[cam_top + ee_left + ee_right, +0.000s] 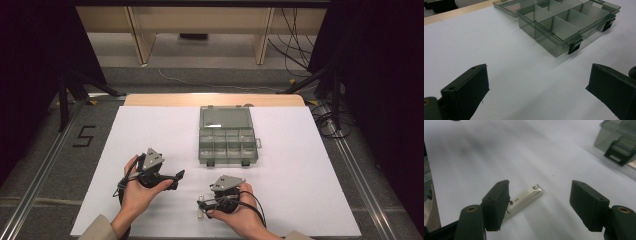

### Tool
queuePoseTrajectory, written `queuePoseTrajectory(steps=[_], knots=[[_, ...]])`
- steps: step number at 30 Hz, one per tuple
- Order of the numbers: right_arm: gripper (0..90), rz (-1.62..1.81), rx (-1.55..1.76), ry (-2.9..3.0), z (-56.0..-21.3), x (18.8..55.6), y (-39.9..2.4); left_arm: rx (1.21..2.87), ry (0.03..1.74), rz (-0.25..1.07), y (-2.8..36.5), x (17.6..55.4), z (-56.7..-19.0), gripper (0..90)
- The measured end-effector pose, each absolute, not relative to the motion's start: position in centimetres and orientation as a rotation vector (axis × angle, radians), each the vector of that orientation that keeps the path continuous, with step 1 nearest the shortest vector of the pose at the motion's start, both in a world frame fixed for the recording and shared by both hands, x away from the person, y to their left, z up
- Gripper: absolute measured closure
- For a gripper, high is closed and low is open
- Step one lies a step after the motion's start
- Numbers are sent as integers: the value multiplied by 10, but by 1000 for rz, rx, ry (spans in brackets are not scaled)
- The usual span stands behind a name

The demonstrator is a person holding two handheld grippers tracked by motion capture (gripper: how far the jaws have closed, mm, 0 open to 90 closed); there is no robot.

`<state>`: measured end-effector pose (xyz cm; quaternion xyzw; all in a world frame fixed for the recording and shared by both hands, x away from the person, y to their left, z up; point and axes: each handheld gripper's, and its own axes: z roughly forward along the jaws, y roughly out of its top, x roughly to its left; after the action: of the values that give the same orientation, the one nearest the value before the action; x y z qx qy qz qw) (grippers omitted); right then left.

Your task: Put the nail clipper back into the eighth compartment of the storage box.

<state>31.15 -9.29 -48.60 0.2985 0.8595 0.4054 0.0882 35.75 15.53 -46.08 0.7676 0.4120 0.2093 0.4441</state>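
A: White paper (150, 130) covers the table. What lies on it?

B: A smoky clear plastic box (227, 141) sits toward the far middle, lid open and laid flat behind it, its compartments divided by thin walls. Two black latches hang on its near edge.

A: And nearer the person?

B: A small pale bar (524, 198), flat on the paper near the front edge, with a metal fitting at one end. It is well apart from the box.

A: Where are the grippers?

B: The right gripper (540, 206) is low over the bar, jaws spread; the bar lies between them, just beside one jaw, and I cannot tell if they touch. The left gripper (536, 92) is to the left, pointing toward the box, jaws spread wide over bare paper.
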Motion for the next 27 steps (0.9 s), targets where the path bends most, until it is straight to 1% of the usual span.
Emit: queuePoseTrajectory(steps=[2,6,16,18,22,27], knots=[[331,1196,908,2572,-488,309,-86,1925,1011,522,157,358,-460,29],[335,1172,915,2552,-494,307,-75,1911,1019,514,158,358,-461,31],[348,1109,941,2550,-496,304,-66,1906,1029,513,161,359,-461,36],[354,1087,930,2552,-496,303,-65,1903,1031,515,162,359,-461,36],[395,1027,895,2525,-496,297,-59,1905,1033,517,163,359,-462,37],[413,1013,924,2525,-495,295,-58,1928,1027,523,163,359,-462,39]])
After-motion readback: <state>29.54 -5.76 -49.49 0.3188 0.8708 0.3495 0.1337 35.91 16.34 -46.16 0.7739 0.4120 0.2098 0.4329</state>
